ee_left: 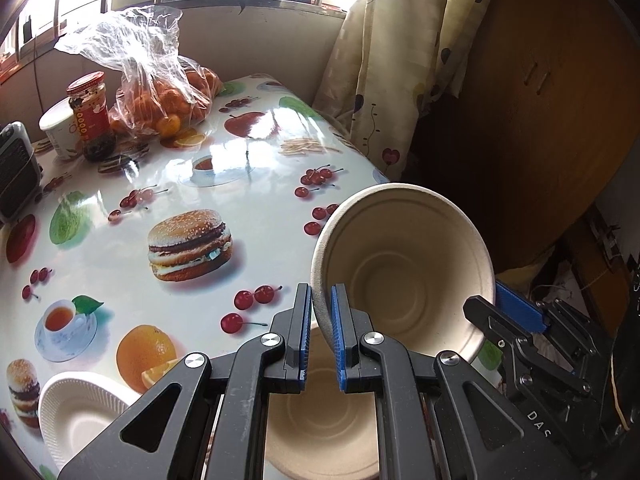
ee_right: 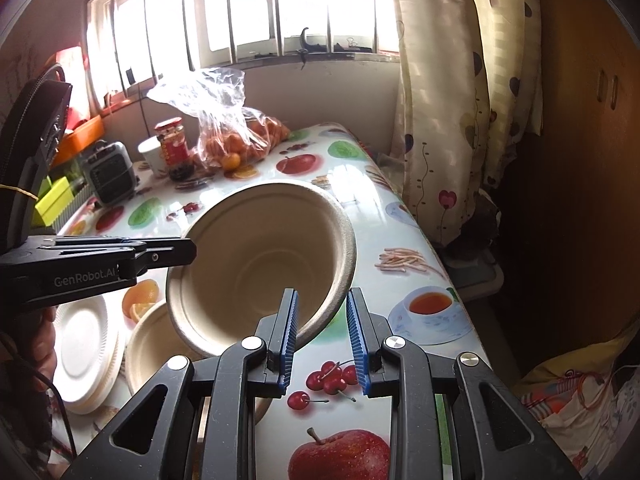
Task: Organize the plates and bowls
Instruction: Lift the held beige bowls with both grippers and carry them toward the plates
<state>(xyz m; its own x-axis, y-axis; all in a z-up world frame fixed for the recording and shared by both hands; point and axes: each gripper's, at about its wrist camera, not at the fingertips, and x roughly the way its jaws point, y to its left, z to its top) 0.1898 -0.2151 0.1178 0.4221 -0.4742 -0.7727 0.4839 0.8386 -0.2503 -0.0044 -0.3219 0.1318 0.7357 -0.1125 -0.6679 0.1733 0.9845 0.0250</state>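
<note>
Sunlit through a barred window [ee_right: 256,12], the table [ee_left: 260,168] carries a glossy cloth printed with burgers, cherries, apples and cups of tea.

From my left gripper [ee_left: 321,332] I see both blue pads clenched on the rim of a beige paper bowl [ee_left: 408,276]. That bowl is off the table, tilted with its mouth toward my cameras. My right gripper [ee_right: 323,340] reaches the same bowl at the opposite side of the rim: its left pad lies against the rim, while its right pad stands clear with printed cloth showing in the gap, so it is not gripping.

Directly under the lifted bowl a second beige bowl [ee_right: 154,356] sits upright on the table, partly hidden behind my grippers' frames. Just beside it, toward the left, is a stack of white paper plates [ee_right: 86,344] with ridged rims; a hand [ee_right: 40,344] shows in front of them, below the left gripper's body.

Farther back, near the wall, stand a red-lidded jar [ee_left: 90,114], a white cup [ee_left: 60,128] just beside it, a clear plastic bag of oranges [ee_left: 168,96], and a small grey heater [ee_right: 110,174]. A cream curtain [ee_right: 452,92] with heart shapes hangs at the right, next to a brown wooden cabinet [ee_right: 580,160].
</note>
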